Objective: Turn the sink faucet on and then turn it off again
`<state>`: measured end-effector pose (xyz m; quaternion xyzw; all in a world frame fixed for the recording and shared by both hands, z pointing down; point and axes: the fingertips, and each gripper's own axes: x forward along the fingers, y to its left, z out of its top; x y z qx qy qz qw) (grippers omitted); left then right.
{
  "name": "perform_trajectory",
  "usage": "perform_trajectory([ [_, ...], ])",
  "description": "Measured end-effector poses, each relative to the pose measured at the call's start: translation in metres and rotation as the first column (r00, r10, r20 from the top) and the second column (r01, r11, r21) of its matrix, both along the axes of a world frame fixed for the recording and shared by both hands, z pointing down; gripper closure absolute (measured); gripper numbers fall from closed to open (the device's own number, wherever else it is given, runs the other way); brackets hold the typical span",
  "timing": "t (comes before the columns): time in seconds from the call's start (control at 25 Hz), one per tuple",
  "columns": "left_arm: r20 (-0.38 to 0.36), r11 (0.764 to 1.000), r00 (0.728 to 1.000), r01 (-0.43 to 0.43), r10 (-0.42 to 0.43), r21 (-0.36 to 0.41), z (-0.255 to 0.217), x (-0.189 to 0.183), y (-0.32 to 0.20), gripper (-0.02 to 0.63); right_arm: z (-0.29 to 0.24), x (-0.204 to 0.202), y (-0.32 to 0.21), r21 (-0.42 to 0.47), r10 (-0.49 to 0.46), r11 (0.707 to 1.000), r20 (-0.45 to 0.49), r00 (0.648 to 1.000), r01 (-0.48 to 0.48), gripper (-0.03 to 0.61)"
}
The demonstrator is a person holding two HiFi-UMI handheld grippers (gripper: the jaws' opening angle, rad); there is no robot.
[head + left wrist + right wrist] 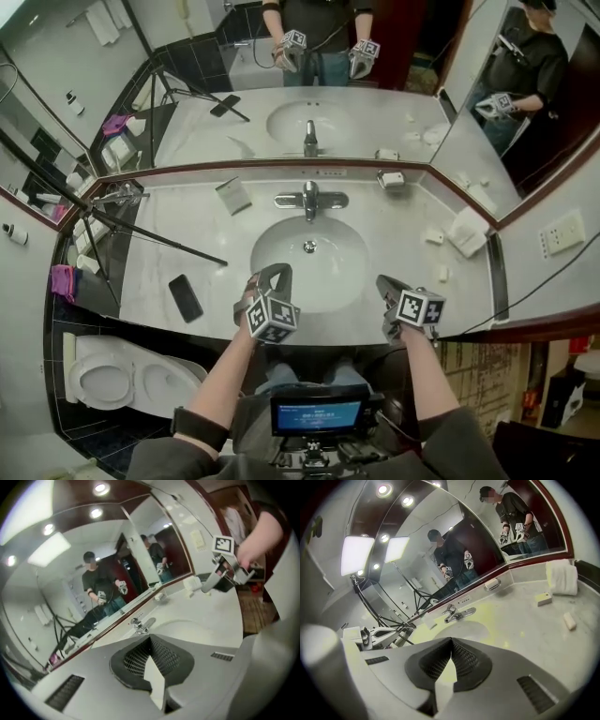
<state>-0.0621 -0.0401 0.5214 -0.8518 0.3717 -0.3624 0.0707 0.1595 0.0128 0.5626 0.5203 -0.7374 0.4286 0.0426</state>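
Left gripper (270, 277), closed, faces faucet (310, 199) across sink (349, 251); phone (185, 297) nearby.

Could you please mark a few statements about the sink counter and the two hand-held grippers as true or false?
1. The left hand-held gripper and the right hand-held gripper are both shut and empty. True.
2. The left hand-held gripper grips the faucet. False: it is over the near rim of the basin, apart from the faucet.
3. A black phone lies on the counter, left of the basin. True.
4. The folded white towel lies left of the basin. False: it lies to the right of it.
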Motion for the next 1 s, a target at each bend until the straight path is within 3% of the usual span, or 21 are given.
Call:
perform_trajectory([
  [0.12, -0.157, 0.989, 0.982, 0.091, -0.109, -0.116, 0.005, -0.023, -0.004, 0.614, -0.002, -0.004, -0.001, 0.004, -0.011, 1.0, -0.012, 1.0, 0.012, 0.578],
  [0.28, -0.251, 0.969, 0.945, 0.167, -0.209, -0.181, 0.003, -0.048, -0.009, 0.614, -0.003, -0.005, -0.002, 0.008, -0.011, 1.0, -0.016, 1.0, 0.011, 0.578],
  [0.68, -0.3, 0.957, 0.915, 0.221, -0.271, -0.19, -0.007, -0.079, -0.02, 0.614, 0.0, 0.004, -0.007, 0.0, 0.01, 1.0, -0.032, 0.999, -0.01, 0.578],
  [1.0, -0.301, 0.956, 0.914, 0.22, -0.271, -0.192, -0.005, -0.083, -0.021, 0.614, 0.007, 0.01, -0.014, -0.001, -0.007, 1.0, -0.05, 0.999, 0.006, 0.578],
])
